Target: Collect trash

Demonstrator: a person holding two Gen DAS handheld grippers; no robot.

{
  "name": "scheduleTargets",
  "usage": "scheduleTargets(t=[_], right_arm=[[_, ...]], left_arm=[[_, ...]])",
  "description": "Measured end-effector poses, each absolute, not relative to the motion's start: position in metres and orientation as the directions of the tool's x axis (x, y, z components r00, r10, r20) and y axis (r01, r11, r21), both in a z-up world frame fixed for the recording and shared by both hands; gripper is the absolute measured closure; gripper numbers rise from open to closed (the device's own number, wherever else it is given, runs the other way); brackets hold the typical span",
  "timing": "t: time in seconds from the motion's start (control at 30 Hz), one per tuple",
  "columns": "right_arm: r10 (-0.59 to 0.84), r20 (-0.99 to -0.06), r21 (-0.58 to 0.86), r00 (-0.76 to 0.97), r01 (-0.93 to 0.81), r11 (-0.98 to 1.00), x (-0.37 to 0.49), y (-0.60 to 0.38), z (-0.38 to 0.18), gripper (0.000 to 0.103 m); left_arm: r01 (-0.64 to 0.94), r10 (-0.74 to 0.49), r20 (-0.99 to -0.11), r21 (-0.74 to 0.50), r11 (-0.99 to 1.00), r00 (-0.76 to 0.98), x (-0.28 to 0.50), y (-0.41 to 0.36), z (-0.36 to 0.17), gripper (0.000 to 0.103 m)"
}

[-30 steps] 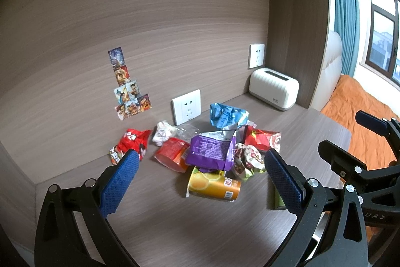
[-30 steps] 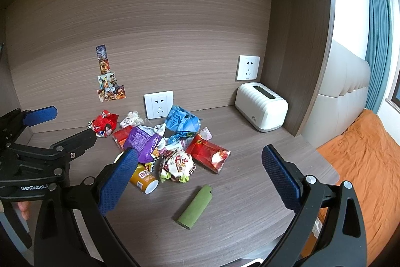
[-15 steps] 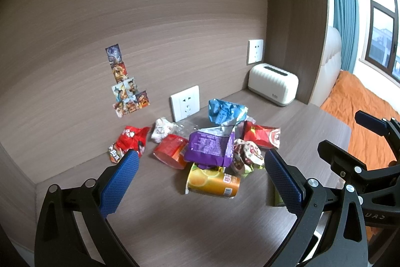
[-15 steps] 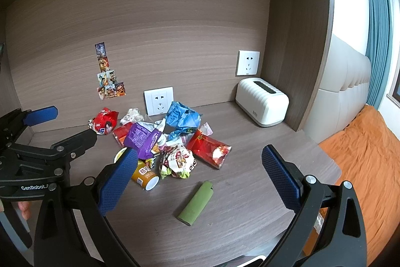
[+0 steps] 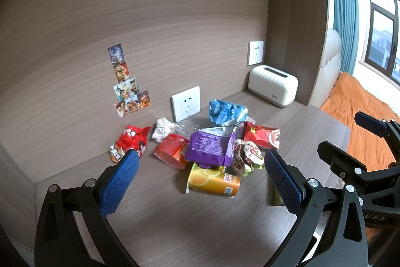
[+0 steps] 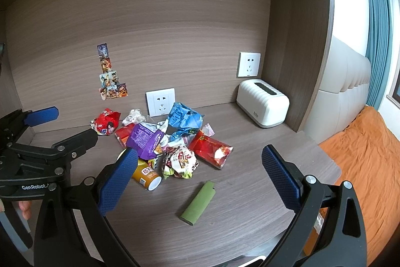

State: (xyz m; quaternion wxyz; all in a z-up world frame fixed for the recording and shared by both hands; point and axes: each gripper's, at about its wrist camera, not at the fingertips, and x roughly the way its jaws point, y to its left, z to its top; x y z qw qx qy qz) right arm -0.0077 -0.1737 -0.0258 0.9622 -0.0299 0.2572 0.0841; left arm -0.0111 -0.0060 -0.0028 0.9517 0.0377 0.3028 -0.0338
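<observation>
1. The left gripper [image 5: 201, 175] fills the lower part of the left wrist view, its blue-padded fingers [image 5: 118, 183] spread wide with nothing between them.
2. The right gripper [image 6: 200, 178] sits low in the right wrist view, equally wide open and holding nothing.
3. The trash lies heaped at the centre of both views on the wood-grain desk [image 5: 175, 224]: a crumpled purple foil snack bag [image 5: 212, 148] on top, an orange cylindrical snack can [image 5: 212, 182] on its side just below it, and a tipped red plastic cup [image 5: 171, 150] touching the bag's left edge.
4. A crumpled blue wrapper [image 6: 185, 118] sits at the upper edge of the heap, a flat red snack packet [image 6: 211, 150] on its right side, and a white-and-red crumpled wrapper [image 6: 180, 162] below centre.
5. A small red wrapper [image 6: 106, 121] lies apart, left of the heap.
6. A green lighter [image 6: 198, 202] lies alone, lower centre of the right wrist view.
7. A white ribbed toaster [image 6: 262, 105] stands at the right, near the back panel.
</observation>
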Motion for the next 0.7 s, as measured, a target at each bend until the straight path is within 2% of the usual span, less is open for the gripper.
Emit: scheduleTargets(t=[0.43, 0.7], right_arm=[[0.145, -0.528, -0.035, 0.837, -0.192, 0.981, 0.011, -0.167, -0.037, 0.004], [0.093, -0.611, -0.105, 0.786, -0.197, 0.975, 0.059, -0.143, -0.088, 0.004]], left_arm=[[0.116, -0.082, -0.593, 0.018, 0.993, 0.801, 0.014, 0.005, -0.014, 0.005], [0.135, -0.096, -0.677, 0.005, 0.991, 0.729, 0.083, 0.006, -0.06, 0.005]])
